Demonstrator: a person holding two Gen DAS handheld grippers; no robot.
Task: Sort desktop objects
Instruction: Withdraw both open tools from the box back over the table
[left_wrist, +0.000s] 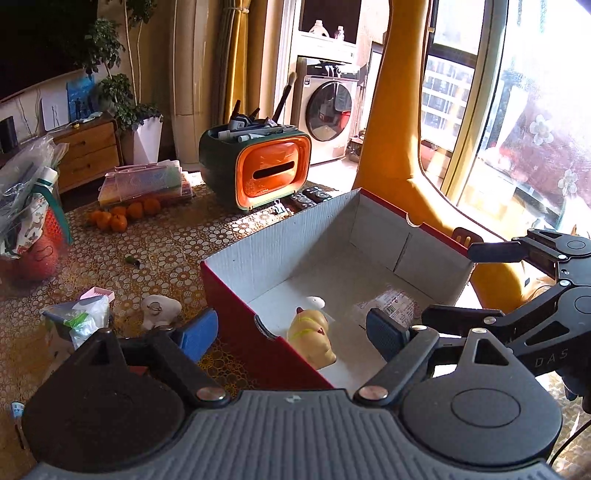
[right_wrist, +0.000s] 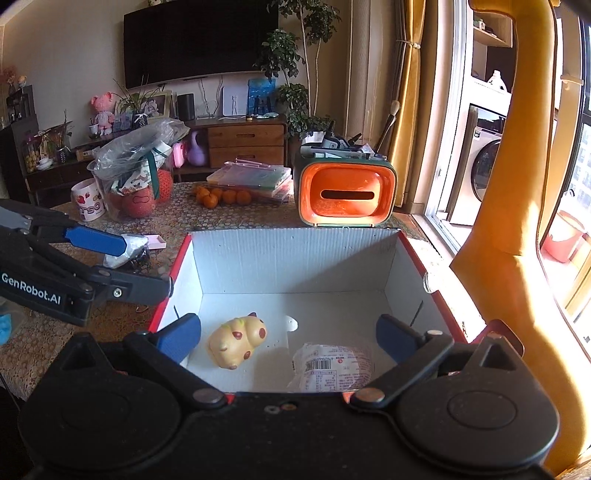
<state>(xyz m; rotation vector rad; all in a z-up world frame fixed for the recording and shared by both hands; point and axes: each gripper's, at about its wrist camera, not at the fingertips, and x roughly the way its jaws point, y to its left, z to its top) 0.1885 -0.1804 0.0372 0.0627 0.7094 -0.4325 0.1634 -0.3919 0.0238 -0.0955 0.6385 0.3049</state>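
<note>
A red cardboard box (left_wrist: 236, 295) (right_wrist: 295, 251) with a white inside stands on the patterned table. In it lie a yellow spotted toy animal (left_wrist: 312, 338) (right_wrist: 238, 341) and a wrapped snack packet (left_wrist: 393, 302) (right_wrist: 334, 367). My left gripper (left_wrist: 291, 332) is open and empty, straddling the box's near left corner. My right gripper (right_wrist: 290, 338) is open and empty, above the box's near edge. The right gripper also shows at the right of the left wrist view (left_wrist: 480, 280). The left gripper also shows at the left of the right wrist view (right_wrist: 136, 264).
An orange and green desk organizer (left_wrist: 258, 166) (right_wrist: 345, 188) with pens stands behind the box. Tangerines (left_wrist: 122, 216) (right_wrist: 221, 195), flat plastic cases (left_wrist: 147, 181), a white figurine (left_wrist: 160, 308), a crumpled bag (left_wrist: 79, 317), a mug (right_wrist: 88, 203) and a bagged bundle (right_wrist: 136, 170) lie left. A yellow chair back (right_wrist: 517, 221) rises right.
</note>
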